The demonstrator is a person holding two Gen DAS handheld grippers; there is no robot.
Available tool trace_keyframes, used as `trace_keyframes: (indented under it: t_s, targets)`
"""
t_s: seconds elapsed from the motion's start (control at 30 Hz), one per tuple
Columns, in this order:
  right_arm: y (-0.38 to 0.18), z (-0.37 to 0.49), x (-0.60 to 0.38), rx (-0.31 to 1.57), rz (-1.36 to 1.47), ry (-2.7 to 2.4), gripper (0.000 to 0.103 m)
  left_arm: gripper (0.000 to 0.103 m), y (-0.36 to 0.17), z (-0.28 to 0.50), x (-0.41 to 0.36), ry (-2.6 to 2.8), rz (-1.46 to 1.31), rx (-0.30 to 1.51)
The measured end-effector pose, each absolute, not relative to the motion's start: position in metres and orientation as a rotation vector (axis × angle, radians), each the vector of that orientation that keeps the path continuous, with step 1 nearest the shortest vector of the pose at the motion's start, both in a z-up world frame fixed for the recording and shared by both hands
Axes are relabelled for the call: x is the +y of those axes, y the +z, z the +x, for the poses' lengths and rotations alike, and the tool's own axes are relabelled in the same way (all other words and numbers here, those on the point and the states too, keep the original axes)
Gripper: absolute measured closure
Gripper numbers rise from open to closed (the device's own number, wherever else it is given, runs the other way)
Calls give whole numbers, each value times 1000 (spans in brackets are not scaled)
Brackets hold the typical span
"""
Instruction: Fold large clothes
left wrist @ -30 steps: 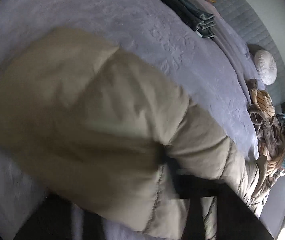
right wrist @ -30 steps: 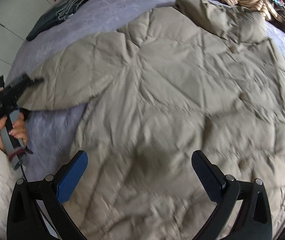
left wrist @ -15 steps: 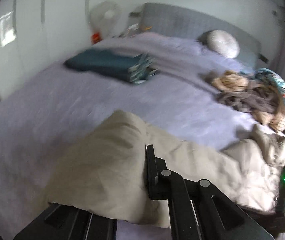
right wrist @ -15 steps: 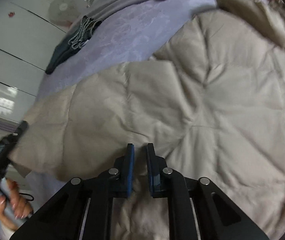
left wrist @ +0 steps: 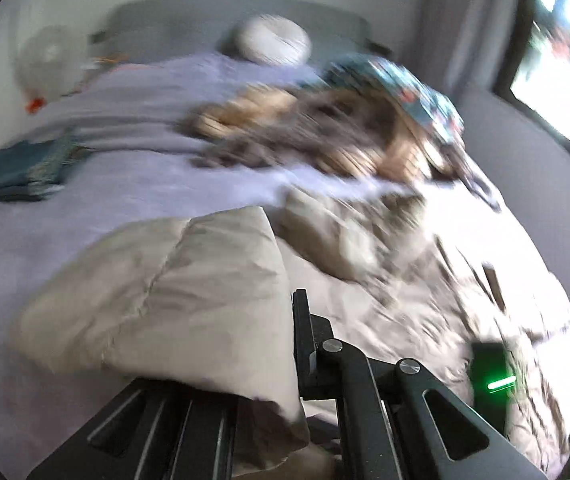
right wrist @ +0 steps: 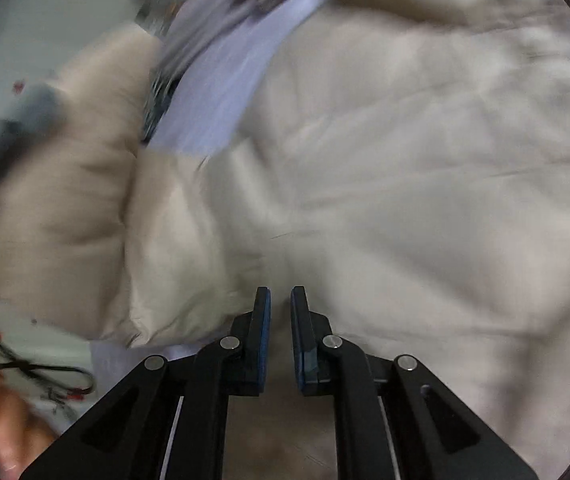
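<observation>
A beige quilted puffer jacket (left wrist: 385, 292) lies spread on a lilac bed (left wrist: 125, 184). My left gripper (left wrist: 285, 320) is shut on the jacket's sleeve (left wrist: 173, 292) and holds it lifted; its left finger is hidden under the fabric. In the right wrist view the jacket (right wrist: 405, 168) fills the frame, and my right gripper (right wrist: 281, 308) is shut on a fold at its near edge. The lifted sleeve (right wrist: 69, 208) hangs at the left, with the left gripper's body (right wrist: 17, 120) blurred behind it.
A heap of mixed clothes (left wrist: 345, 128) lies beyond the jacket. A folded dark teal garment (left wrist: 21, 172) lies at the far left of the bed. A round white cushion (left wrist: 273, 40) rests against the grey headboard. A window (left wrist: 557, 48) is at the right.
My right gripper closed on the jacket's near edge from wide open. My left gripper lifted the sleeve and swung it rightward toward the jacket's body. Both views are motion-blurred.
</observation>
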State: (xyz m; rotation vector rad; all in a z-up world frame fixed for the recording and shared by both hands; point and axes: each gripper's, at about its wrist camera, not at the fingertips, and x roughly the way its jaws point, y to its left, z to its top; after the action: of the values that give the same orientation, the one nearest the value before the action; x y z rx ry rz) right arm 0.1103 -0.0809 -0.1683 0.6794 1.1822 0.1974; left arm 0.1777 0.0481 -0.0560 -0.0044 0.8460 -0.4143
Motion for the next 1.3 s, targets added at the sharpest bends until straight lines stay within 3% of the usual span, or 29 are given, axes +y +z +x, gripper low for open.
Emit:
trace_keyframes:
  t_s: [0.17, 0.4, 0.47, 0.5, 0.53, 0.57, 0.7, 0.73, 0.77, 0.83, 0.97, 1.07, 1.2, 1.23, 1.3]
  targets:
    - [-149, 64, -169, 1149, 630, 25, 92, 95, -116, 159, -42, -500, 157, 955]
    - [-155, 27, -228, 1172, 650, -28, 92, 94, -163, 131, -70, -453, 325, 996]
    - [-155, 24, -232, 1175, 659, -19, 92, 59, -158, 123, -69, -474, 322, 1016]
    - [-155, 26, -231, 1176, 658, -17, 92, 20, -156, 120, -66, -488, 312, 1022]
    - [-156, 30, -228, 1178, 658, -17, 91, 8, -154, 120, -63, -491, 300, 1011]
    - [-155, 33, -226, 1181, 658, -18, 91, 4, -145, 111, -59, -476, 299, 971]
    - [-147, 35, -221, 1183, 622, -17, 90, 4, -122, 98, -36, -468, 284, 947]
    - [-143, 36, -218, 1185, 601, -15, 84, 4, -114, 94, -25, -462, 259, 934]
    - [-139, 36, -214, 1184, 577, -12, 77, 4, -108, 101, -11, -449, 235, 925]
    - [-125, 42, -199, 1161, 500, 0, 38, 4, -94, 108, 27, -400, 152, 919]
    - [-96, 60, -147, 1096, 276, 94, 37, 4, -102, 155, 123, -334, -161, 1039]
    - [-84, 75, -85, 1042, 11, 178, 23, 4, -132, 185, 174, -296, -359, 1125]
    - [-94, 86, -8, 971, -356, 198, 22, 5, -180, 220, 209, -366, -635, 1220]
    - [-100, 90, 9, 950, -429, 194, 22, 12, -188, 225, 210, -387, -692, 1235]
    - [-109, 98, 25, 940, -508, 173, 22, 68, -201, 235, 204, -411, -723, 1273]
